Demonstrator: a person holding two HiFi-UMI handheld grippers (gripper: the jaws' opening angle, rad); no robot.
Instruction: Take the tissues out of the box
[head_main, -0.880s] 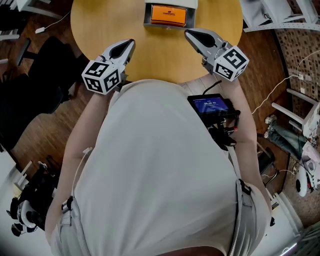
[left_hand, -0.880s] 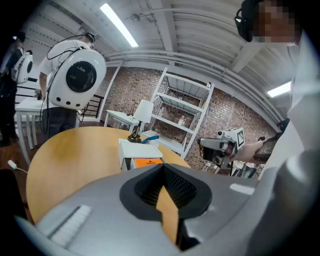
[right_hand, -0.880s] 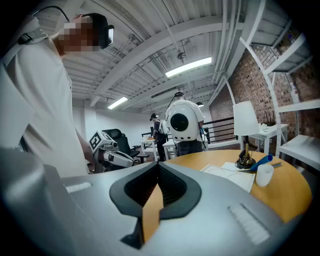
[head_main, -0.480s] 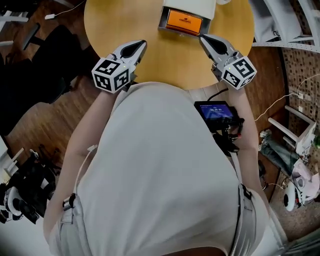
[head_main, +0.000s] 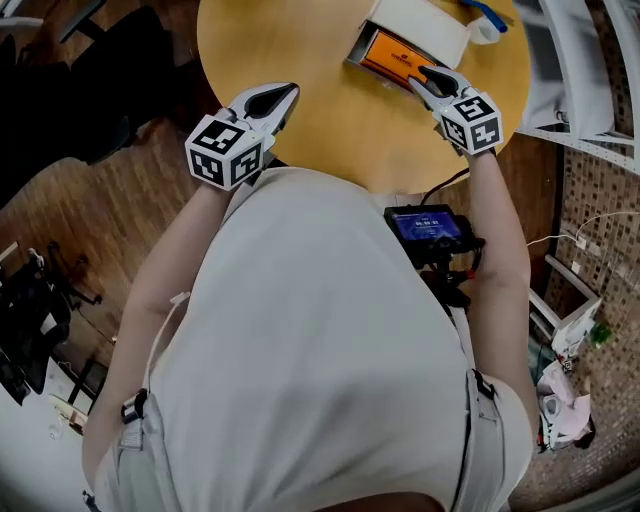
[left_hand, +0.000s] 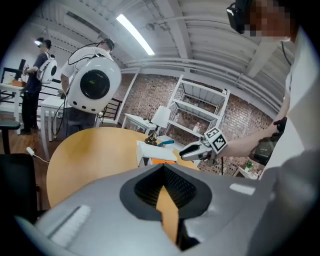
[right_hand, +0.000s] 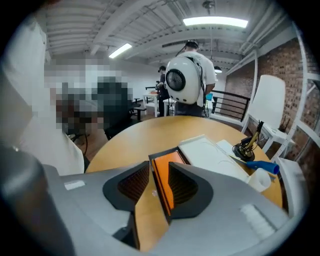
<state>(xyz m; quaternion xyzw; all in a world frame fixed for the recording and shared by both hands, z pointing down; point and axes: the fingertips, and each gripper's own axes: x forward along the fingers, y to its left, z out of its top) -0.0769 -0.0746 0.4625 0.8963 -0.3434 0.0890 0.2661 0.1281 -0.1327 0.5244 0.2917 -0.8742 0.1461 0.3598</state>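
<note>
Grey left gripper (head_main: 278, 98) hangs over near-left edge of the wood tabletop (head_main: 300, 50), jaws pressed together w/ nothing btw them. Tissue box (head_main: 388, 58), orange front, lies further right at far side. Right gripper (head_main: 422, 74) is at its near corner, jaws slightly apart w/ orange front btw them; contact unclear.

On the head view, the person's torso hides the table's (head_main: 300, 60) rim at 6 o'clock, and the right gripper (head_main: 425, 78) covers the orange box's (head_main: 385, 58) corner at 1 o'clock. The blue item (head_main: 487, 14) at 12 o'clock is cut off, and I can't read the box's print.
</note>
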